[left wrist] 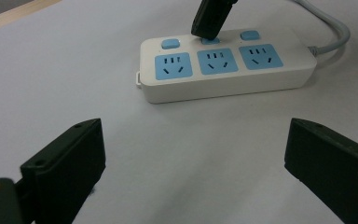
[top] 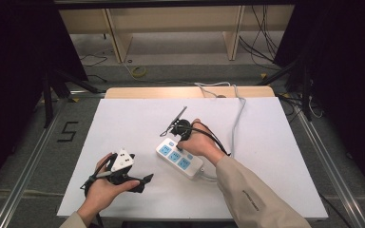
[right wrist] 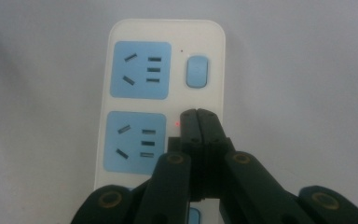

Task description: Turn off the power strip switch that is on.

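High view: a white power strip (top: 179, 158) is lying near the middle of the white tabletop (top: 123, 118), its grey cable (top: 237, 118) running toward the far edge. The right hand-held gripper (top: 179, 138) is bearing down on the strip; the left hand-held gripper (top: 145, 180) is resting apart, nearer the person.

Left gripper view: the left hand-held gripper's jaws are standing wide with nothing between them, facing the strip's three blue sockets.

Right gripper view: the right hand-held gripper (right wrist: 198, 114), jaws pressed together, is touching the middle switch (left wrist: 209, 40); a red light (right wrist: 176, 124) is glowing just beside it.
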A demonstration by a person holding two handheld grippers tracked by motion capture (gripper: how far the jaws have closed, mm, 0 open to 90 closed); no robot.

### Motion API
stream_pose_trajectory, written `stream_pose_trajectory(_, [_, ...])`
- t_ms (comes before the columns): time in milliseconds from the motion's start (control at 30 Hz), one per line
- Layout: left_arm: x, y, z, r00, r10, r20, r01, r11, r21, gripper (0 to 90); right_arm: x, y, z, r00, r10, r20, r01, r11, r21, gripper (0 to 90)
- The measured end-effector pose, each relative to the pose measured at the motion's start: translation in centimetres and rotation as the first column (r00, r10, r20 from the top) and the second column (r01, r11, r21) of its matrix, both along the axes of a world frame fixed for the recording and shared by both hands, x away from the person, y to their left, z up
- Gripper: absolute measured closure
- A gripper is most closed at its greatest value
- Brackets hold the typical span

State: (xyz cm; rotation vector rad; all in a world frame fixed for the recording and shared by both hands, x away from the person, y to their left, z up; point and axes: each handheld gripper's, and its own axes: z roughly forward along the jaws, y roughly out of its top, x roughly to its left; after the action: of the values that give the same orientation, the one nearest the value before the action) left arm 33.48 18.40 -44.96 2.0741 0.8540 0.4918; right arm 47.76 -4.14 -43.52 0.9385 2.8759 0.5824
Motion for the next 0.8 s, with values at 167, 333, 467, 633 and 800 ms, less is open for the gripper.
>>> stream_pose_trajectory(167, [0.00,-0.02,0.00,1.0000,0.001,0.000,-0.001,1.0000,0.001,4.6,0.02,0.16,0.01,1.0000,0.000,0.002,0.000,1.0000,-0.009,90.0])
stream_pose_trajectory(333, [0.01,-0.03,-0.01,1.0000,0.001,0.000,-0.001,1.0000,0.002,4.6,0.07,0.22,0.01,1.0000,0.004,-0.001,-0.004,0.9999,-0.016,90.0])
stream_pose_trajectory(467, [0.00,-0.06,0.00,1.0000,0.000,0.000,0.000,1.0000,0.003,4.6,0.12,0.26,0.02,1.0000,0.002,-0.005,-0.002,0.9998,-0.018,90.0])
stream_pose_trajectory(633, [0.00,-0.07,-0.01,1.0000,-0.001,-0.001,0.001,1.0000,0.002,4.6,0.13,0.31,0.01,1.0000,0.006,-0.003,-0.006,0.9997,-0.025,90.0])
stream_pose_trajectory(800, [0.01,-0.08,-0.02,1.0000,-0.001,-0.001,0.001,1.0000,0.002,4.6,0.12,0.39,-0.02,1.0000,-0.003,-0.007,0.003,0.9996,-0.027,90.0])
